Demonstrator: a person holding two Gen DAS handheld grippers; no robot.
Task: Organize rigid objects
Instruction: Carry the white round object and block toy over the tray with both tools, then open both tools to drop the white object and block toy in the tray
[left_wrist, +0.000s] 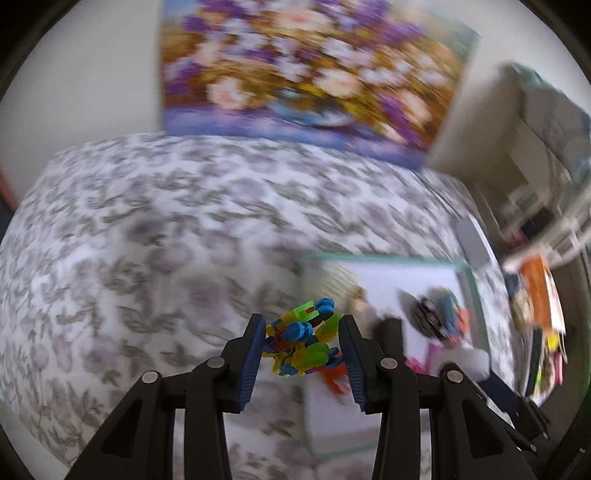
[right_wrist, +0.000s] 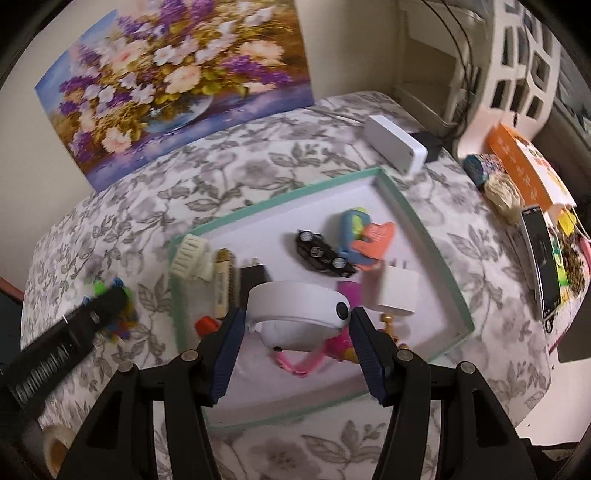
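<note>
My left gripper (left_wrist: 303, 334) is shut on a clump of colourful plastic building pieces (left_wrist: 301, 341), held above the flowered cloth just left of the green-rimmed white tray (left_wrist: 474, 295). My right gripper (right_wrist: 295, 319) is shut on a white rounded device (right_wrist: 295, 314) with a dark button, hanging over the near part of the tray (right_wrist: 421, 229). In the tray lie a black toy car (right_wrist: 323, 254), a blue and orange toy (right_wrist: 364, 236), a white charger (right_wrist: 397, 295), a pink item (right_wrist: 325, 349), a white comb (right_wrist: 190, 256) and a small red piece (right_wrist: 207, 326). The left gripper (right_wrist: 107, 302) shows at the tray's left in the right wrist view.
A flower painting (right_wrist: 173, 85) leans on the wall behind the table. A white box (right_wrist: 395, 144) sits past the tray's far corner. A phone (right_wrist: 543, 258), an orange book (right_wrist: 524, 162) and yarn balls (right_wrist: 498, 184) crowd the right edge. A tape roll (right_wrist: 55, 448) lies near left.
</note>
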